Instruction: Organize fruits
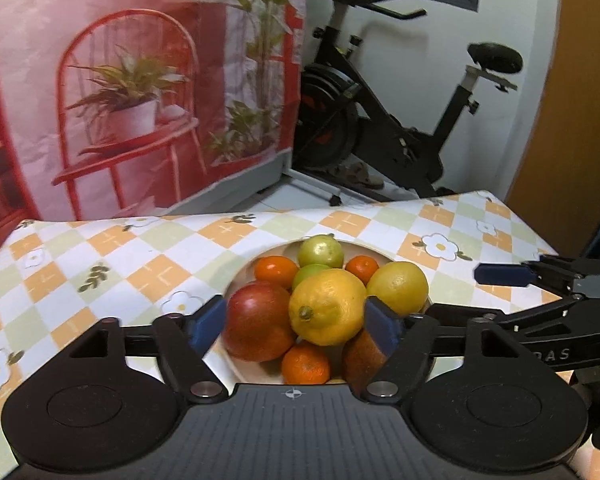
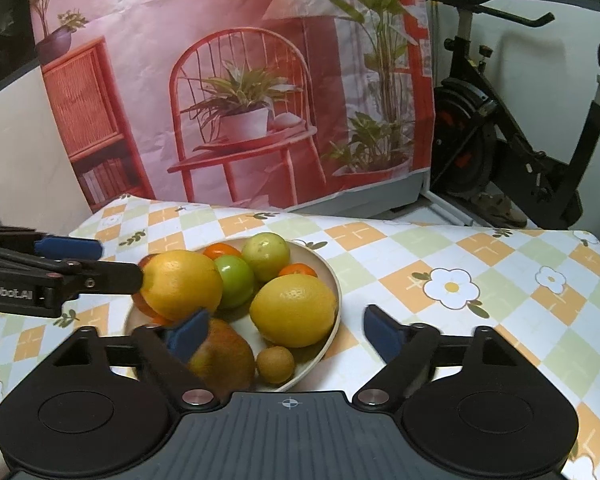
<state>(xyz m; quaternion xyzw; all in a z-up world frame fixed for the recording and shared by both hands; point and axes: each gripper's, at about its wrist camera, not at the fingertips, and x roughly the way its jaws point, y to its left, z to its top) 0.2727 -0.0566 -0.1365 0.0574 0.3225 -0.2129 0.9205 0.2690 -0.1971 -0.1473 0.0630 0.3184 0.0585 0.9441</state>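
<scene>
A flowered checked tablecloth [image 2: 420, 252] carries a fruit bowl [image 2: 334, 276]. The left gripper [image 1: 296, 320] hovers level, jaws spread around a lemon [image 1: 326, 306]; the right gripper [image 2: 286, 330], at 3 o'clock, gapes empty.

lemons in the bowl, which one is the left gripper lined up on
The lemon stacked on top of the pile, framed between the left gripper fingers. The other lemon sits lower, at the bowl edge, outside the fingers.

Bare tablecloth [image 2: 480, 248] right of the fruit-heaped bowl [image 2: 332, 276]
</scene>
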